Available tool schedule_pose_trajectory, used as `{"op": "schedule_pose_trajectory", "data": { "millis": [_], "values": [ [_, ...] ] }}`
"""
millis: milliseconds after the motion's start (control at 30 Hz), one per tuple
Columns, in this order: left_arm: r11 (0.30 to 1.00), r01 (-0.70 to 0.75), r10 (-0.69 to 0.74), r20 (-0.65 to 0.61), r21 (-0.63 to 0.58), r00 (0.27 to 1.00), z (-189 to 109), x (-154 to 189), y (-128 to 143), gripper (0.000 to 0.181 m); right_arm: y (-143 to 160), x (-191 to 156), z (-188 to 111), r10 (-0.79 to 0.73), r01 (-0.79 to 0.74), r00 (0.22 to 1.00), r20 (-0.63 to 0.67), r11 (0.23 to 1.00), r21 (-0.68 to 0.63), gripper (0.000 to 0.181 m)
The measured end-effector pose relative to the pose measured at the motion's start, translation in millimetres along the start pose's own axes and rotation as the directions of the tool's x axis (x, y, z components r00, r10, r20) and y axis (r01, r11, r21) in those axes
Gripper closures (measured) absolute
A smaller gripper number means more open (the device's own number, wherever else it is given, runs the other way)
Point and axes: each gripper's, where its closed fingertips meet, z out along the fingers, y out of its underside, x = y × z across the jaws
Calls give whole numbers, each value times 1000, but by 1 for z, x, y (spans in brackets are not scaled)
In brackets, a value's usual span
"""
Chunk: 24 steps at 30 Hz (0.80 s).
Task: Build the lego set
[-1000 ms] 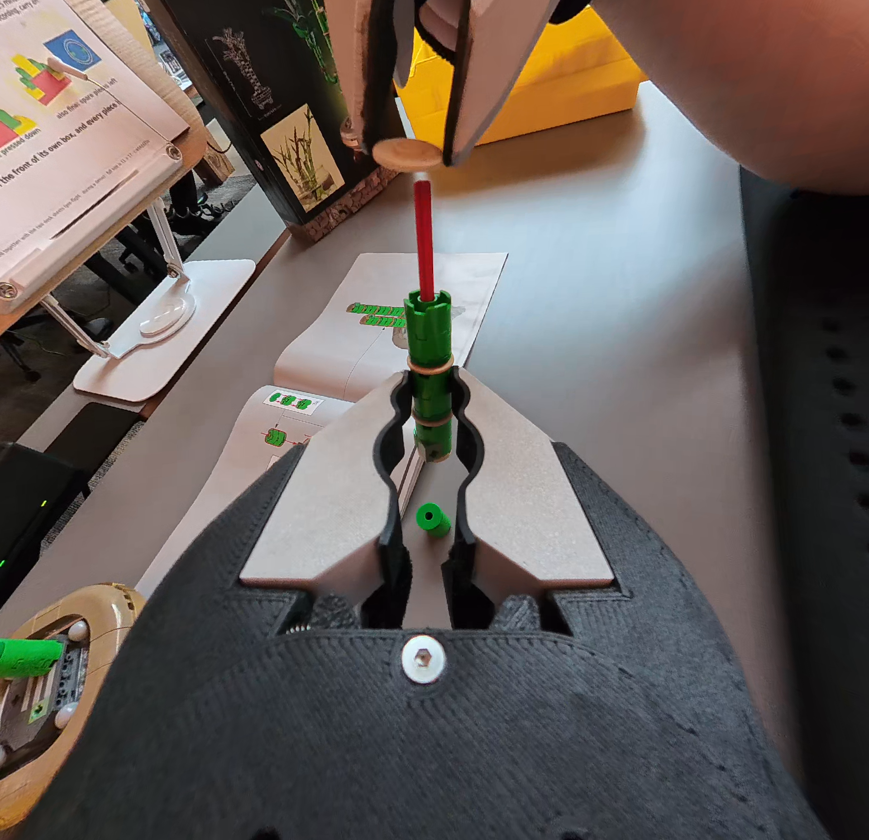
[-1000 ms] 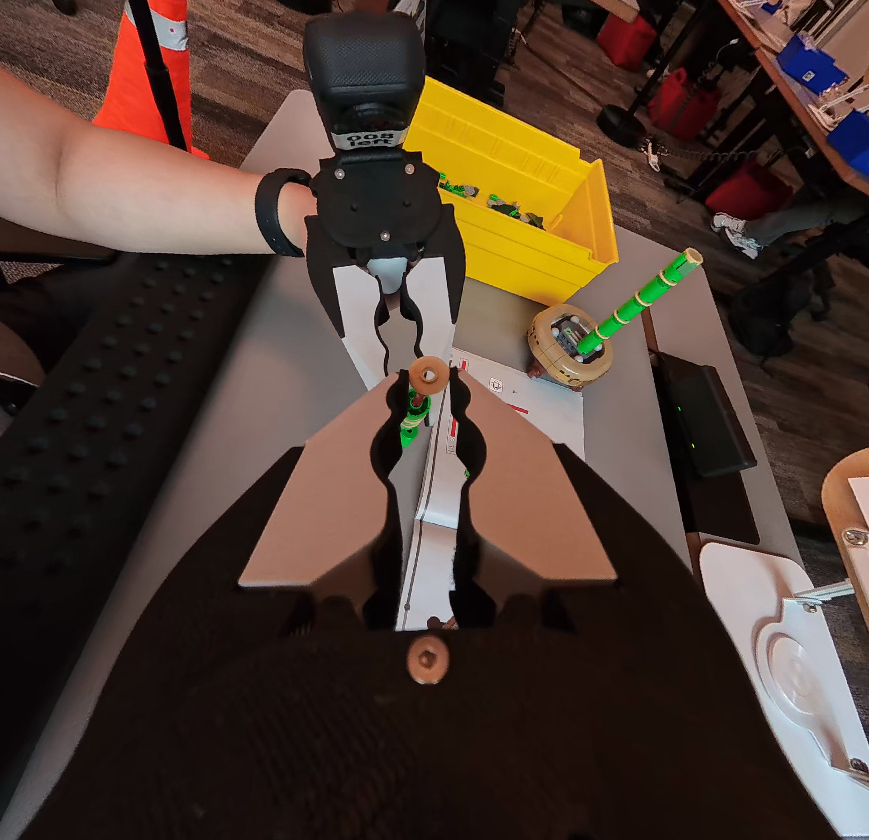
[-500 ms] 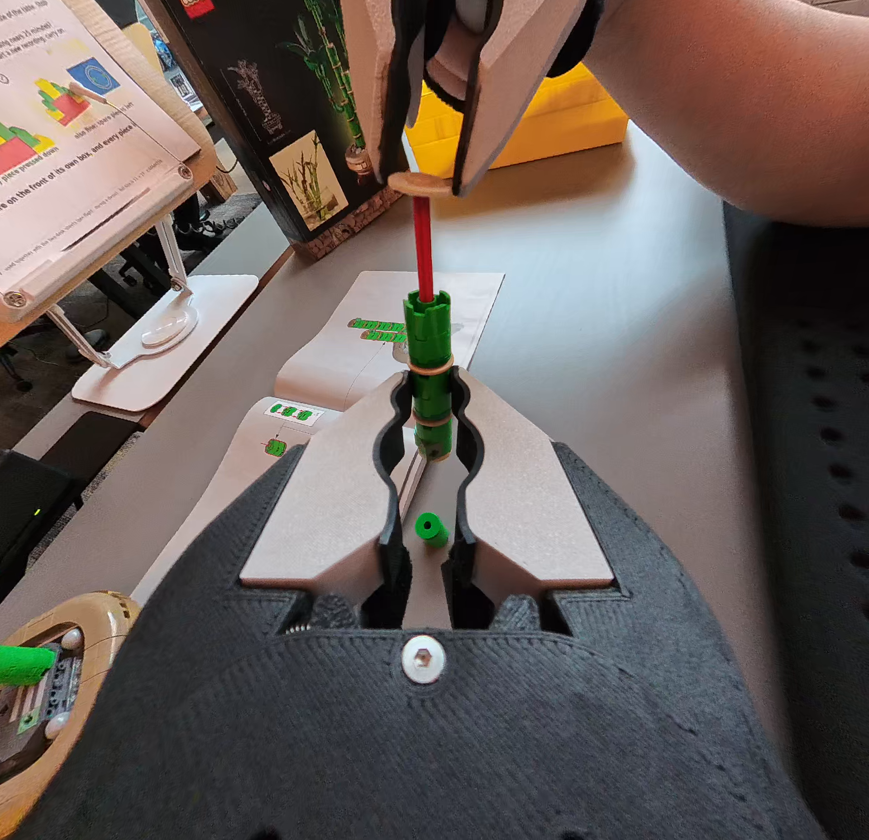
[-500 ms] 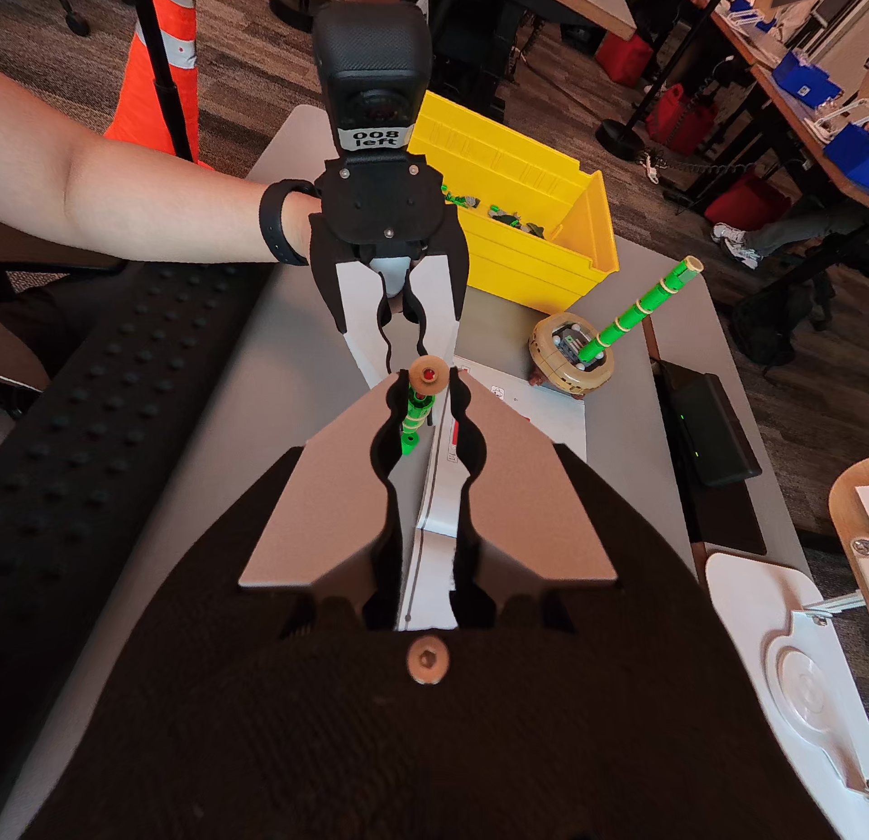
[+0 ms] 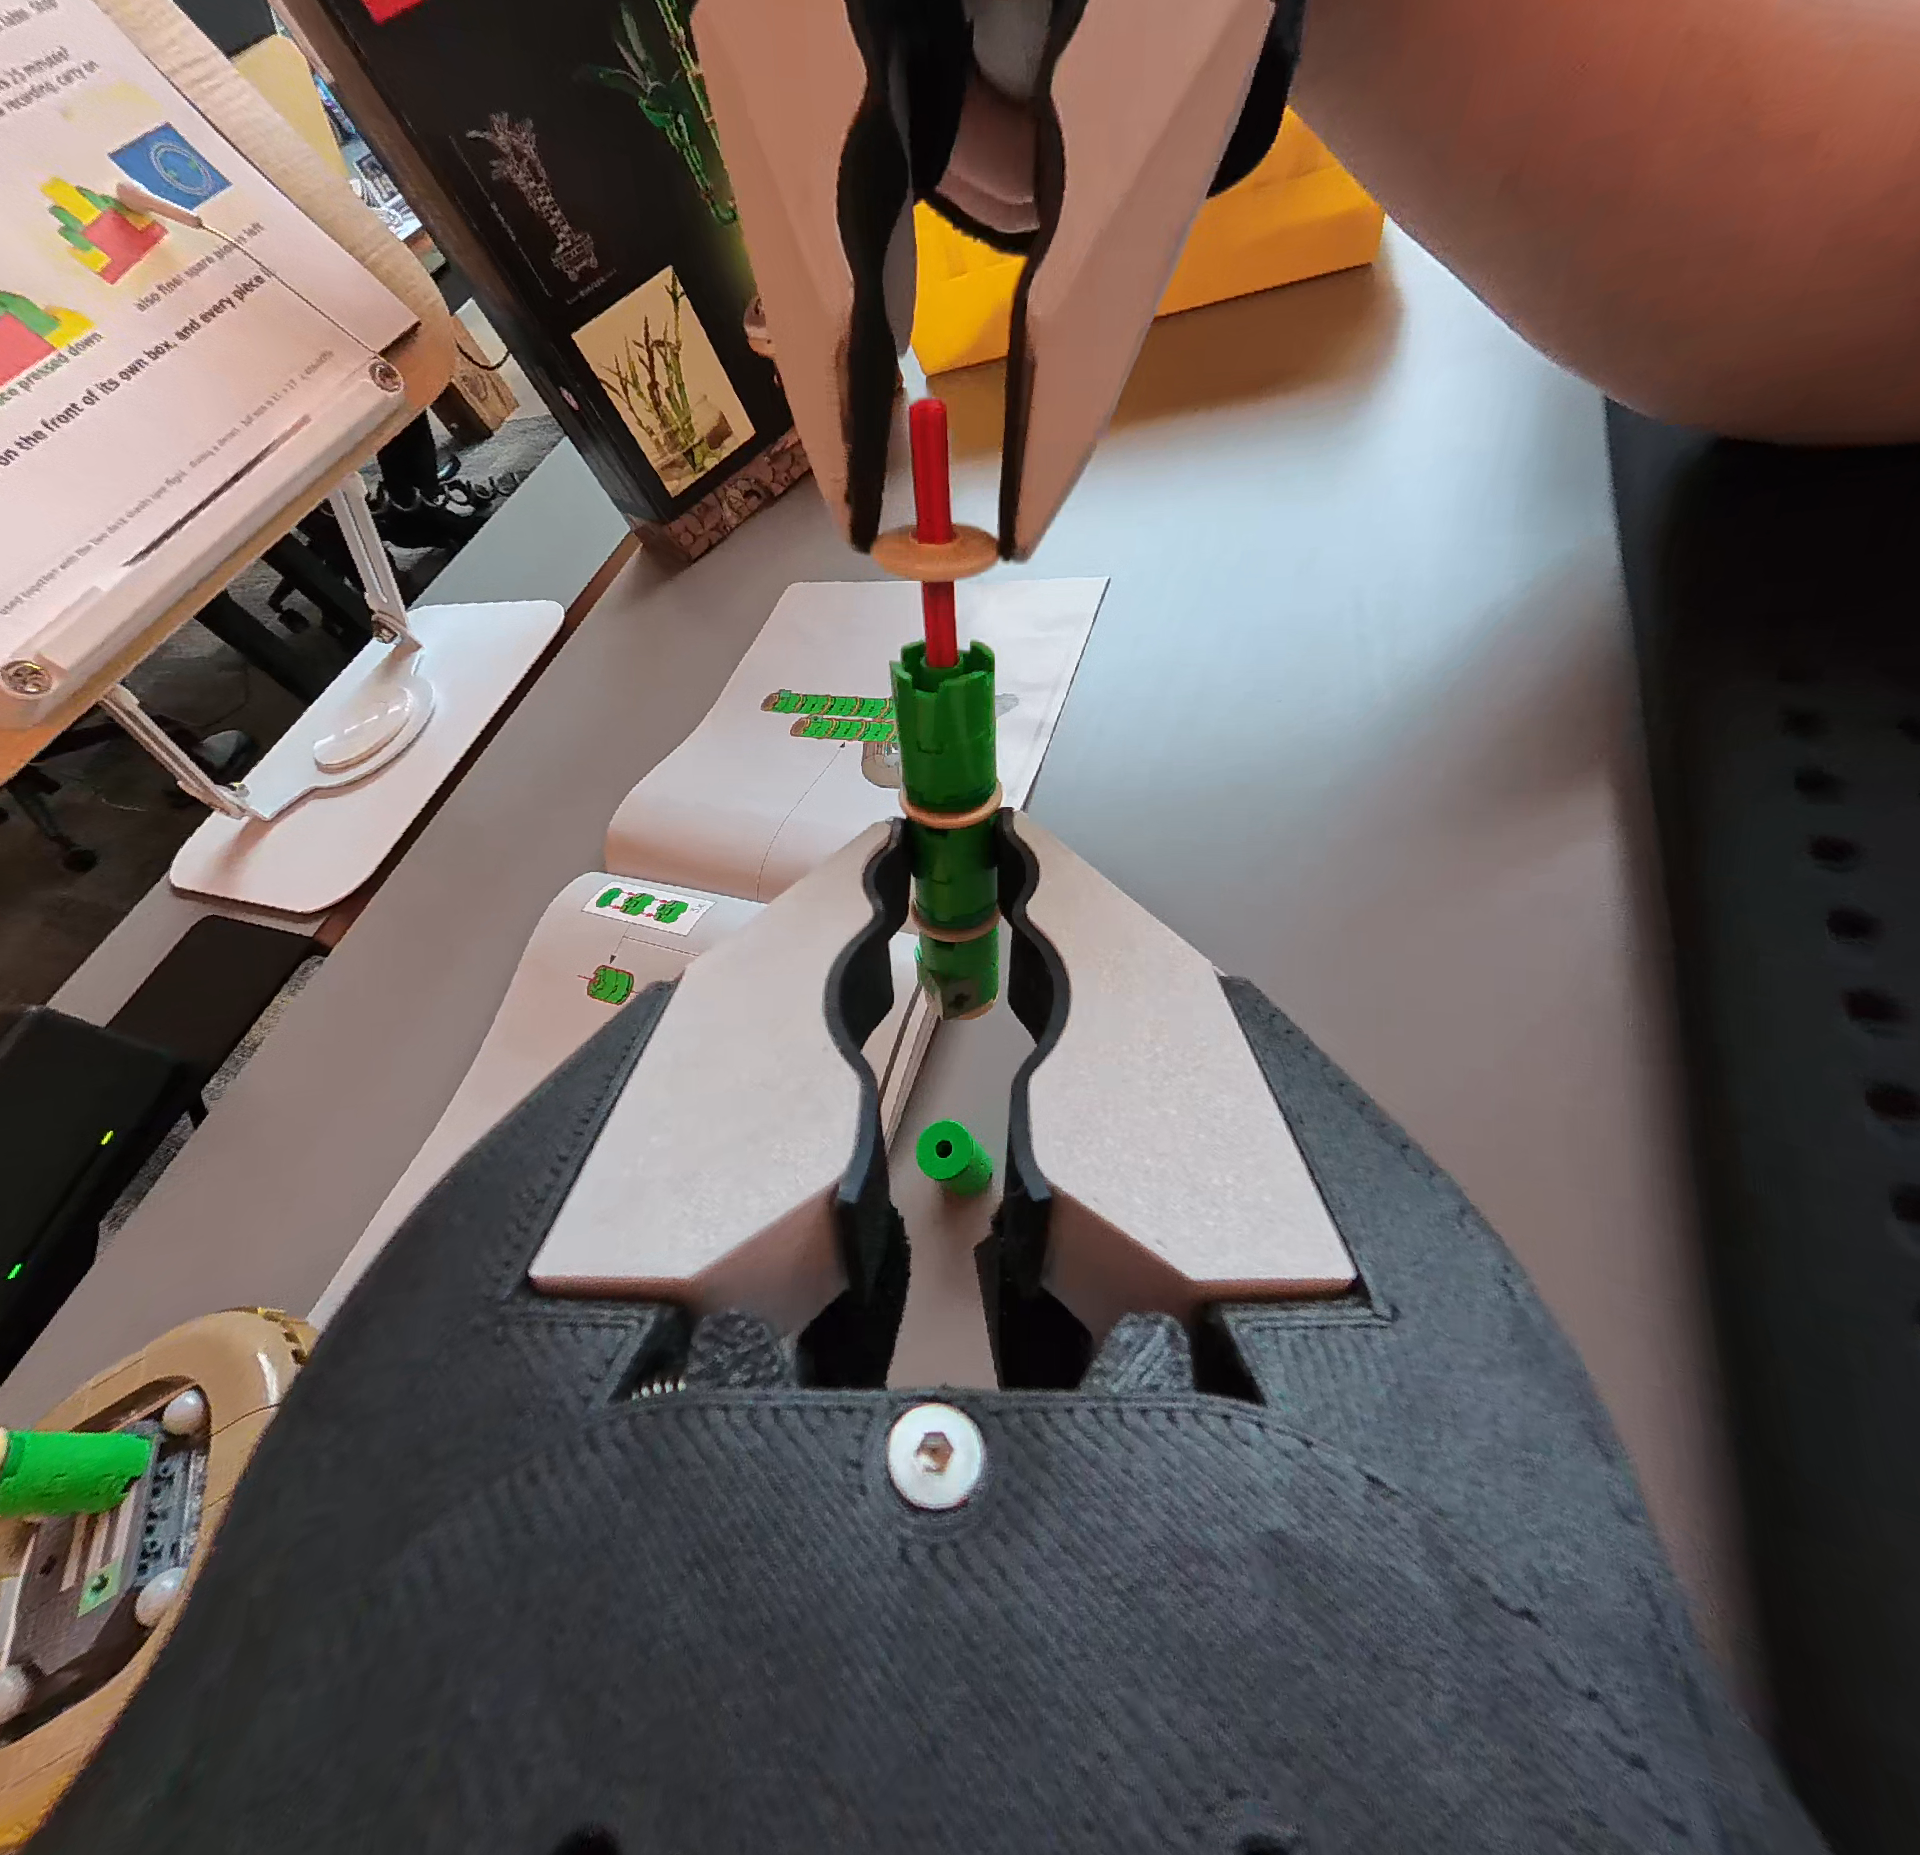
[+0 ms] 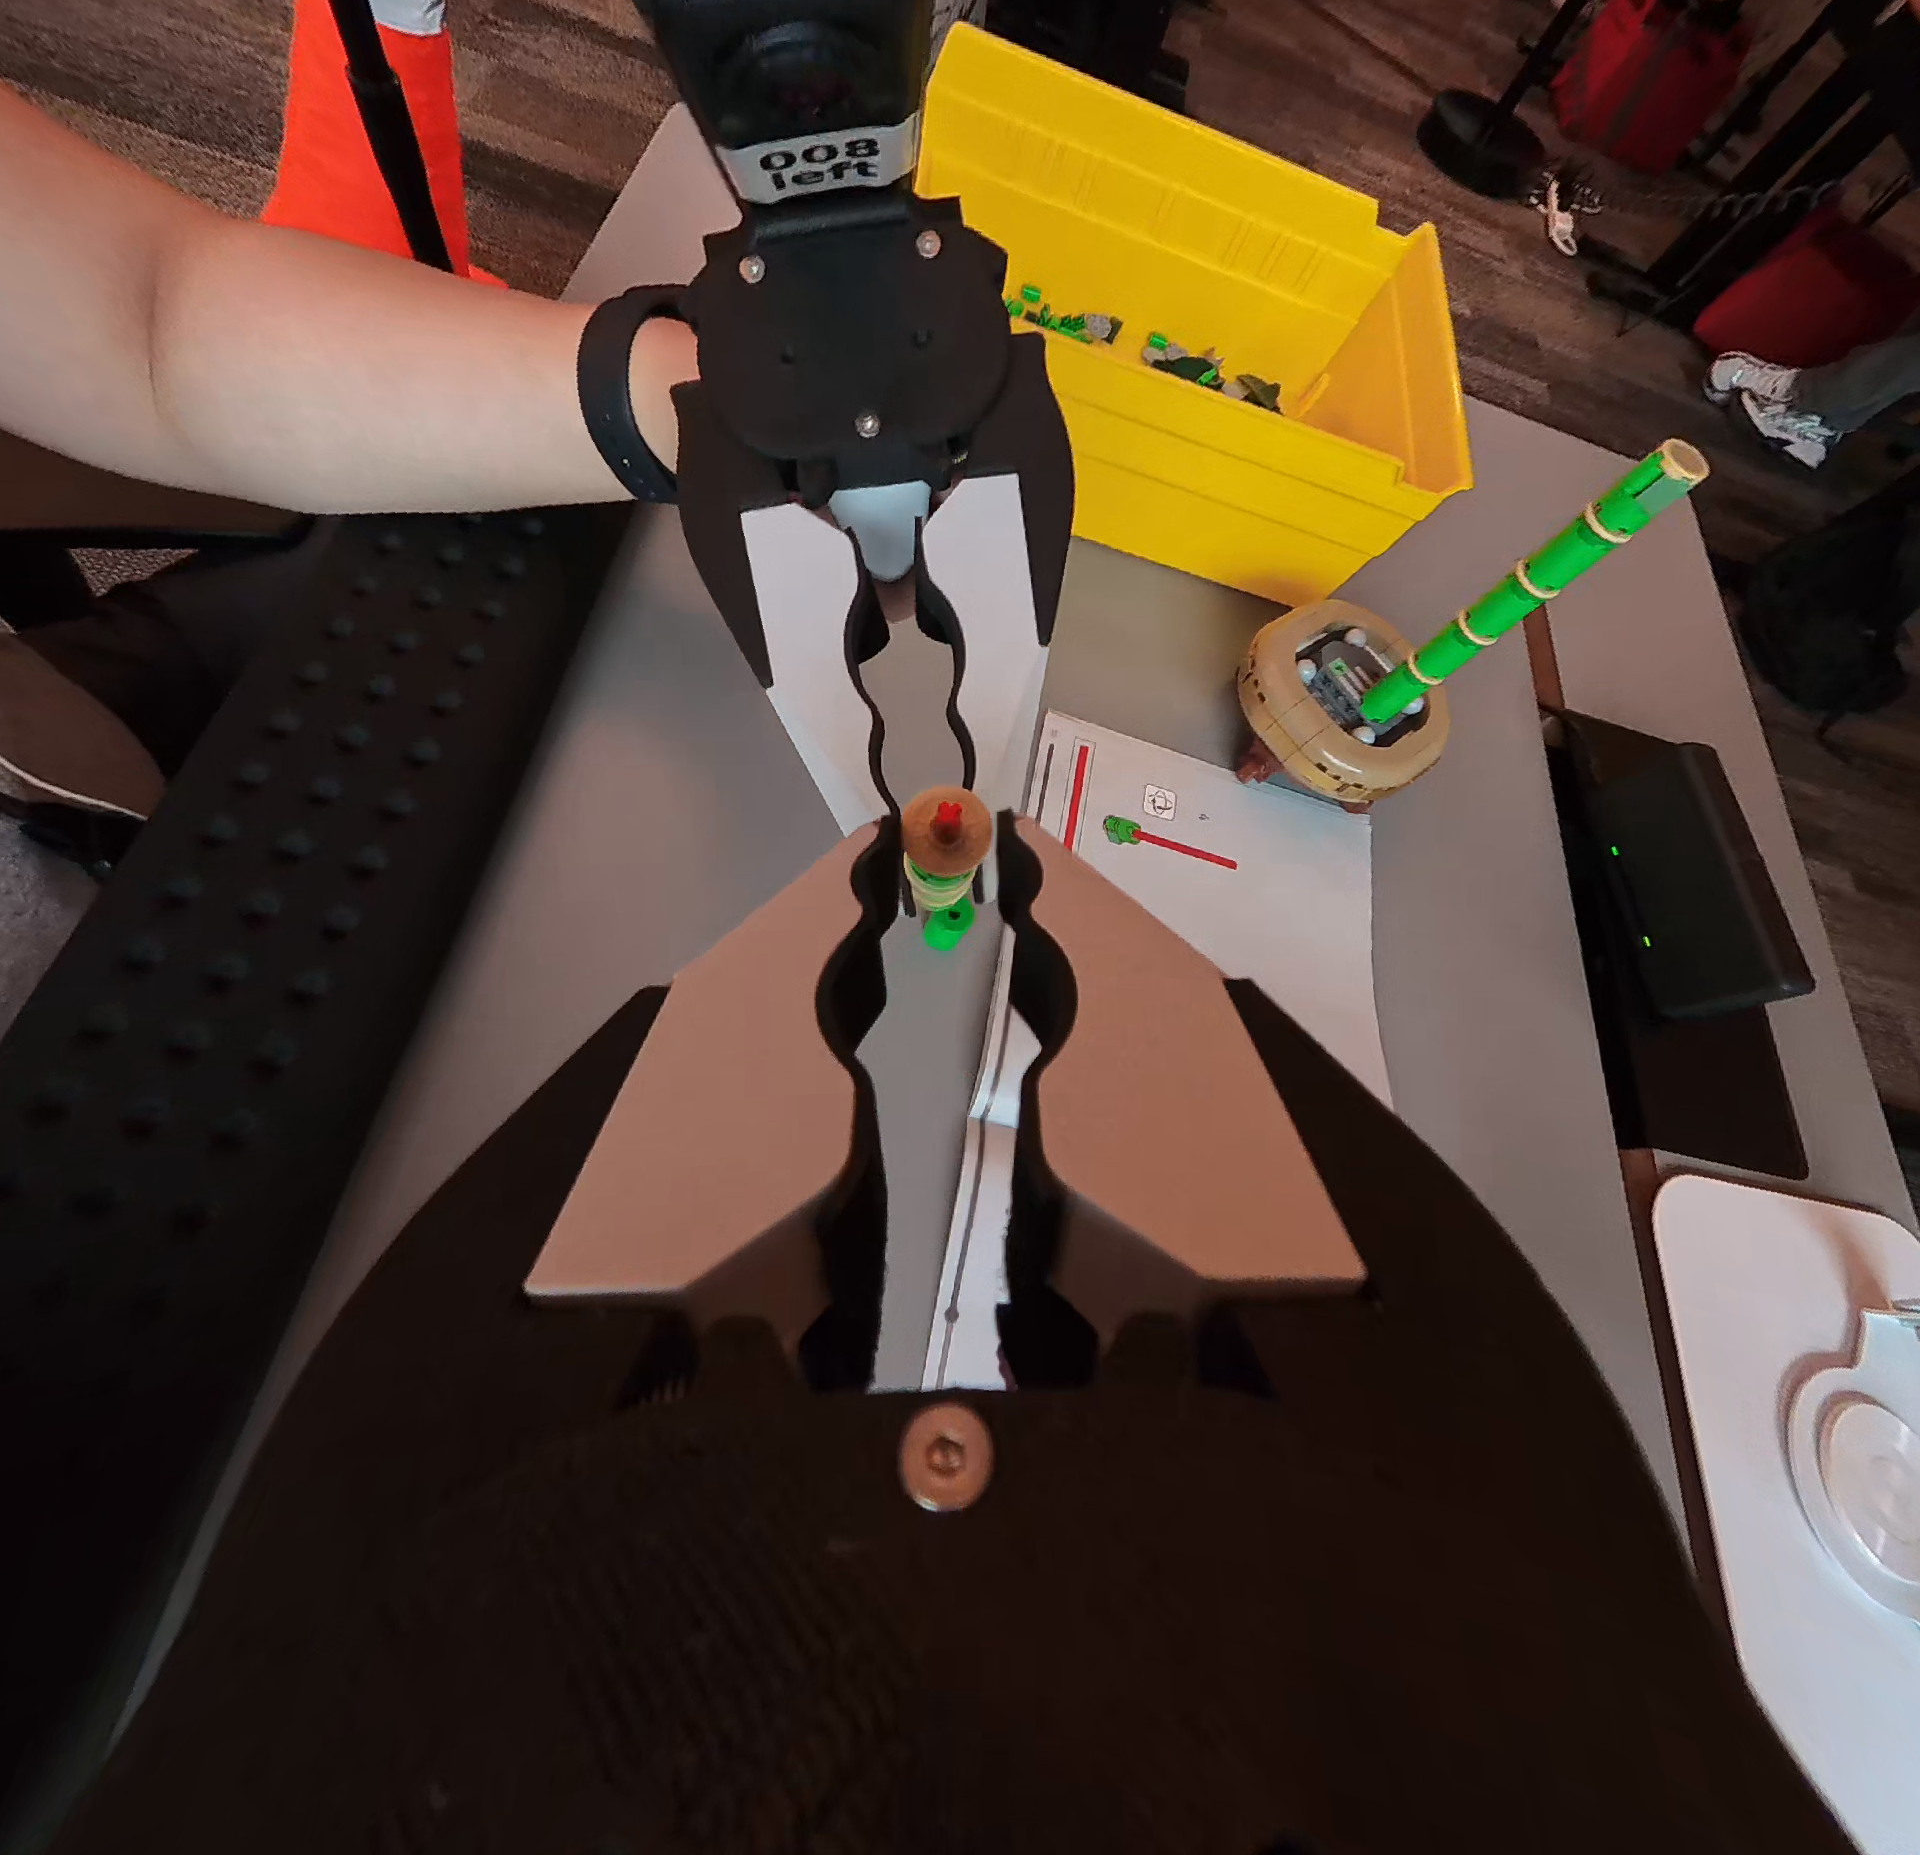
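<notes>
My left gripper (image 5: 948,849) is shut on a green bamboo stalk (image 5: 943,756) with tan rings, held upright, with a red axle (image 5: 932,475) sticking out of its top. My right gripper (image 5: 932,548) comes down from above, shut on a tan ring (image 5: 930,555) that is threaded over the axle, partway down, above the green stalk. In the right wrist view the tan ring (image 6: 940,835) sits between my right gripper's (image 6: 942,837) tips, with the red axle tip (image 6: 945,813) poking through. A loose green cylinder (image 5: 953,1159) lies on the table below.
An open instruction booklet (image 5: 810,766) lies on the grey table (image 5: 1351,766). A tan round pot (image 6: 1340,704) holds a finished green stalk (image 6: 1527,584). A yellow bin (image 6: 1195,278) of parts stands behind. The set's box (image 5: 540,195) and a page stand (image 5: 156,278) are at the left. Left tips to right tips: about 6 cm. The right gripper is farther from the loose green cylinder (image 5: 953,1159), some 15 cm, than the left, some 11 cm.
My right gripper has come down with the tan ring. The ring went from above the axle's tip to threaded over it, and the axle's top now shows above the ring.
</notes>
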Motion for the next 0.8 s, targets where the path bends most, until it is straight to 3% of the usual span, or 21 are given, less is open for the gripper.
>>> {"op": "schedule_pose_trajectory", "data": {
  "millis": [67, 133, 267, 500, 800],
  "values": [
    [1000, 10, -10, -6, 13, 1000, -1, 0, -2, 167, -5, 7, -1, 11, -9, 999, -37, 999, 33, 145],
    [999, 24, -24, -7, 30, 1000, -3, -1, -5, 167, -11, 10, -6, 23, -19, 998, -54, 998, 67, 138],
    [986, 135, -137, 21, 95, 990, -13, -17, -10, 167, -15, 17, -25, 30, -20, 995, -90, 993, 118, 143],
    [898, 382, -392, 6, 221, 920, -38, -51, -9, 167, -11, 34, -59, 59, -29, 982, -181, 986, 165, 148],
    [898, 411, -417, 9, 155, 909, -29, -49, 3, 167, -1, 50, -72, 80, -28, 968, -238, 977, 213, 152]
  ]
}}
